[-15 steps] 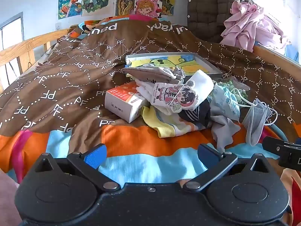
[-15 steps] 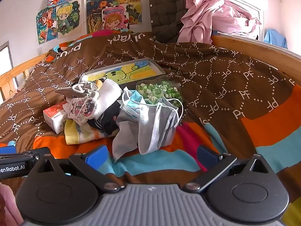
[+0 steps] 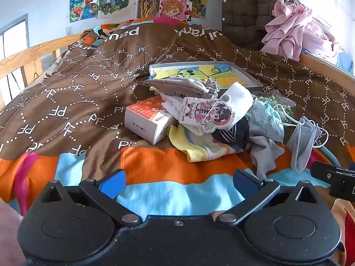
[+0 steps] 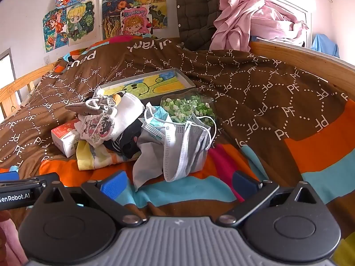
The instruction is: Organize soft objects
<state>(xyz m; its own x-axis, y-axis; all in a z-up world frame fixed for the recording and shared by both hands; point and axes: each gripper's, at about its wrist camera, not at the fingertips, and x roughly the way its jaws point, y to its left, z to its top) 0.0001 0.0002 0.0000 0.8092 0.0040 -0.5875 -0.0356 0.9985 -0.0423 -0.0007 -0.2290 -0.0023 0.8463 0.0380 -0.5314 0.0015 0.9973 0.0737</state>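
Note:
A pile of soft things lies on the bed: a white cartoon-print sock [image 3: 213, 110] [image 4: 99, 126], a grey sock [image 3: 182, 86], a yellow-edged cloth [image 3: 195, 148] [image 4: 95, 155], a dark sock [image 3: 233, 133], a grey cloth [image 4: 148, 155] and grey face masks [image 3: 304, 141] [image 4: 184, 146]. My left gripper [image 3: 177, 182] is open and empty, short of the pile. My right gripper [image 4: 179, 182] is open and empty, just before the masks.
An orange-and-white box [image 3: 148, 117] [image 4: 64, 137] lies left of the pile. A grey tray with a picture [image 3: 199, 73] [image 4: 146, 84] and a clear bag of green pieces [image 4: 188, 108] lie behind it. Wooden bed rails [image 3: 26, 57] [image 4: 299, 59] run along both sides.

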